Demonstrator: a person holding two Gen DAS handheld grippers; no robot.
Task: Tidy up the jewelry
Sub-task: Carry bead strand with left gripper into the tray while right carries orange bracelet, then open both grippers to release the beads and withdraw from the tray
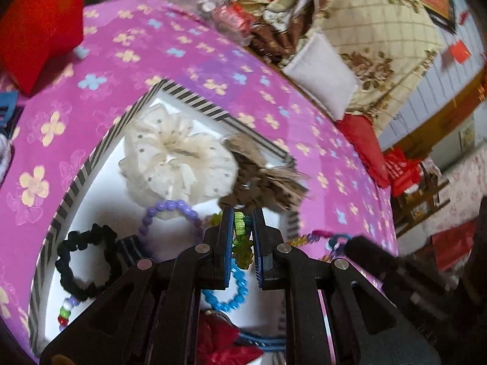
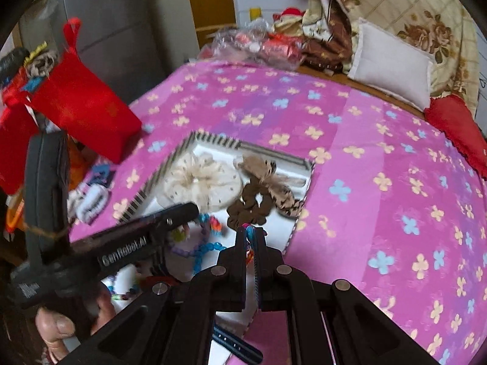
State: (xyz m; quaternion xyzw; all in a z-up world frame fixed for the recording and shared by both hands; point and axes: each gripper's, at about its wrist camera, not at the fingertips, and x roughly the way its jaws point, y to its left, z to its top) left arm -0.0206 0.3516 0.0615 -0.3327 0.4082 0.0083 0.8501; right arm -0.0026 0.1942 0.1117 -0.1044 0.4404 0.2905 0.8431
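Left hand-held gripper (image 1: 243, 222) is clamped on a green-and-multicoloured beaded strand (image 1: 240, 243) low centre; right hand-held gripper (image 2: 251, 234) pinches its other end over the striped tray (image 2: 213, 138); scrunchies (image 2: 201, 182) and bracelets (image 1: 170, 213) already inside, this piece left.

A pink flowered bedsheet (image 2: 350, 158) covers the bed. At its far edge lie a white pillow (image 2: 392, 64) and, behind that, a cream quilt with brown roses (image 2: 404, 9) — beside the pillow, a crinkled clear plastic bag (image 2: 243, 42). On the sheet's left side stands a red cloth bag (image 2: 82, 106).
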